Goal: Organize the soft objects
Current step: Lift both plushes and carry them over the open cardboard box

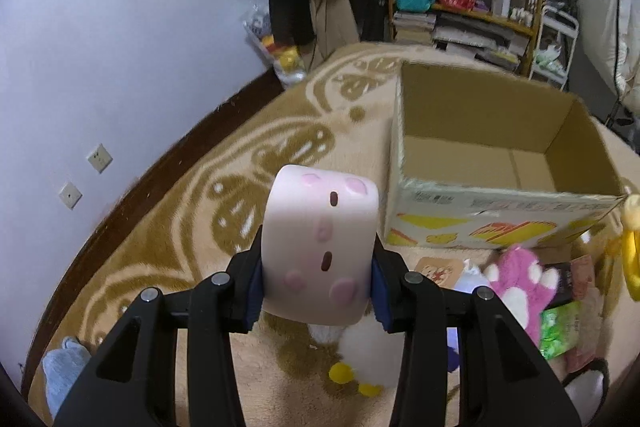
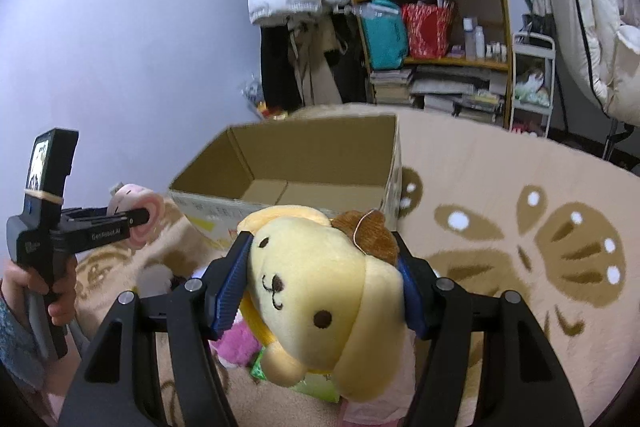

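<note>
My left gripper (image 1: 318, 259) squeezes the pink toy (image 1: 320, 243). My right gripper (image 2: 320, 283) hugs the yellow dog (image 2: 320, 291). The box (image 1: 500, 163) sits open ahead on the rug (image 1: 240, 155). I should carry both over its rim, then let go.

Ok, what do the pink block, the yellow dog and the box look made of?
Pink block: likely soft foam, smooth matte skin, printed face.
Yellow dog: plush fabric, short fuzzy pile, stitched features.
Box: corrugated cardboard, plain brown inside, printed outside, rough cut rim.
</note>
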The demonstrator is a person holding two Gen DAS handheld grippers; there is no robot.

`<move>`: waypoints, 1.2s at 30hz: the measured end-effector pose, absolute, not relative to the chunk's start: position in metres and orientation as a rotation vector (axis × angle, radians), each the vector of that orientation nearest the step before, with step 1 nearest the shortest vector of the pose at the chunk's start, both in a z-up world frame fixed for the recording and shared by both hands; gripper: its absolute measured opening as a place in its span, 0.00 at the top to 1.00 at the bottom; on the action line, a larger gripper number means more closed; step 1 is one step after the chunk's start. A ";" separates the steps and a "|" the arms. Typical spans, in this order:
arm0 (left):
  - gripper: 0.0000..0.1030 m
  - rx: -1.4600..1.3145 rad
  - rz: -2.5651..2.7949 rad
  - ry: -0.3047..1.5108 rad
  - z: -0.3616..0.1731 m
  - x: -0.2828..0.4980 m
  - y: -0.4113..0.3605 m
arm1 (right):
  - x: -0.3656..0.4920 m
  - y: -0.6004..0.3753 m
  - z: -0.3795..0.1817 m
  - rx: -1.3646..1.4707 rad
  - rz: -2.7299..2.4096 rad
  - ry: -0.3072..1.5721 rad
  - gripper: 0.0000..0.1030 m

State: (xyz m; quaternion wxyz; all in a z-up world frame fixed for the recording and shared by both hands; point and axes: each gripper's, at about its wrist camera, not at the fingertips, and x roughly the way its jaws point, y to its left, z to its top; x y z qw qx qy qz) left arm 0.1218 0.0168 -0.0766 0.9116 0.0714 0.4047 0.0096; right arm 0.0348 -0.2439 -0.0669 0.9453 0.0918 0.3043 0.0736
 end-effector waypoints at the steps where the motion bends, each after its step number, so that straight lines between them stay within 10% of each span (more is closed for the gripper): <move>1: 0.60 0.146 0.015 0.819 -0.071 0.120 0.016 | 0.032 -0.245 -0.062 0.192 0.148 0.603 0.33; 36: 0.59 0.210 -0.180 0.612 -0.003 0.172 -0.065 | 0.120 -0.247 -0.019 0.211 0.169 0.472 0.33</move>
